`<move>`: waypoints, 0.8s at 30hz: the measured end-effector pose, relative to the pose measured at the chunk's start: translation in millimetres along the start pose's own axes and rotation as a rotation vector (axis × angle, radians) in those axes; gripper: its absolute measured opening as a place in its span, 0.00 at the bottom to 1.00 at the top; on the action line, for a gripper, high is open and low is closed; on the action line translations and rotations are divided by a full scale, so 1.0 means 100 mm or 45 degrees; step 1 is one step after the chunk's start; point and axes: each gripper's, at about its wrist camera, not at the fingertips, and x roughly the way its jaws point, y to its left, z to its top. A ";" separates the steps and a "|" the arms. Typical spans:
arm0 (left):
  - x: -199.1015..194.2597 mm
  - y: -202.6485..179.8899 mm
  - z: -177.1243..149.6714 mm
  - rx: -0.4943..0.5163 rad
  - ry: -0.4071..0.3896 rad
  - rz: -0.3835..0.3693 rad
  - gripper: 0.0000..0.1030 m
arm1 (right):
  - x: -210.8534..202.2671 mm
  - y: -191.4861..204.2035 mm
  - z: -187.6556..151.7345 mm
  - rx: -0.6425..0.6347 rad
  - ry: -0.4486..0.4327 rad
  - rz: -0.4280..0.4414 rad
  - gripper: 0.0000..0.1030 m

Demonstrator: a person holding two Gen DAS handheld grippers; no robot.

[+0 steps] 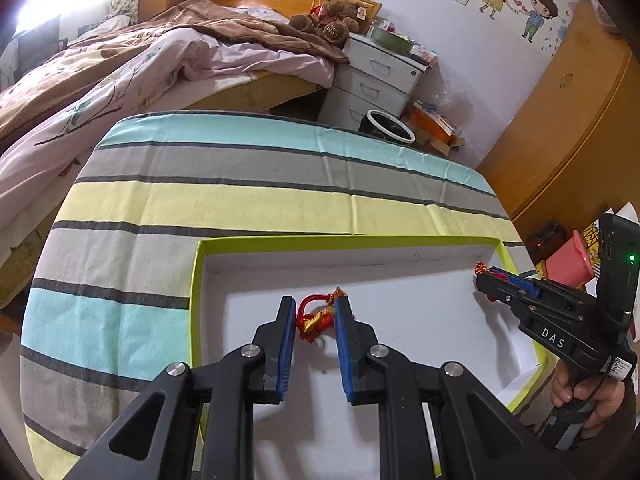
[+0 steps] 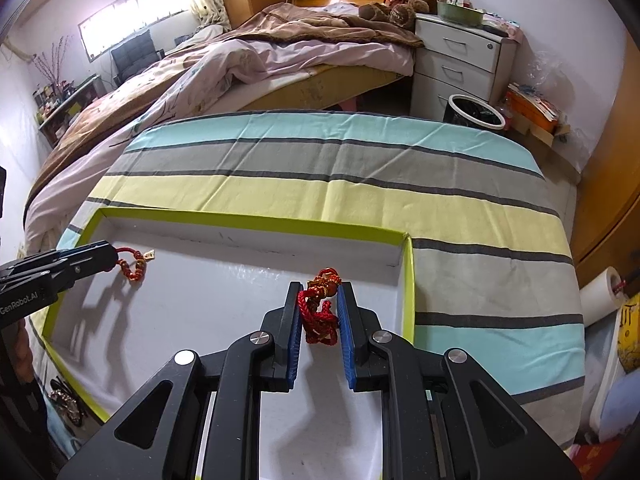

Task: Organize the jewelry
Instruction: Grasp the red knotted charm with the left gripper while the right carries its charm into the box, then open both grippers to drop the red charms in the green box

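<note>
Shallow tray [image 1: 195,300] w/ lime-green rim and white floor sits on a striped cloth [image 1: 240,200] (teal, grey, yellow bands); everything below placed relative to that tray. Left gripper [image 1: 316,316] is over tray's white floor, toward its left half, blue pads clamped on a red cord bracelet [image 1: 314,318] w/ gold bits; in right wrist view the same bracelet [image 2: 134,266] dangles from the tips, above the floor near tray's far left corner, its shadow on the floor below. Right gripper [image 2: 319,312] is over tray's right side, just inside the right wall, clamped on a second red braided bracelet [image 2: 320,318] bunched between pads, gold and brown beads at its top. From left wrist view the right gripper [image 1: 486,276] tips sit near tray's far right corner. Both bracelets well apart. Beyond tray's far edge: bed [image 2: 280,52], white drawer unit [image 2: 460,64], bin [image 2: 476,112].
</note>
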 end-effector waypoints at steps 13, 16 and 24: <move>-0.03 0.00 -0.03 -0.003 0.006 -0.009 0.49 | 0.01 0.03 0.00 -0.020 0.001 0.015 0.41; -0.09 -0.01 -0.04 -0.007 0.001 -0.004 0.49 | -0.01 0.04 0.00 -0.021 -0.006 0.005 0.41; -0.42 -0.14 -0.10 0.056 -0.067 0.019 0.50 | -0.26 0.07 -0.06 0.006 -0.072 0.033 0.41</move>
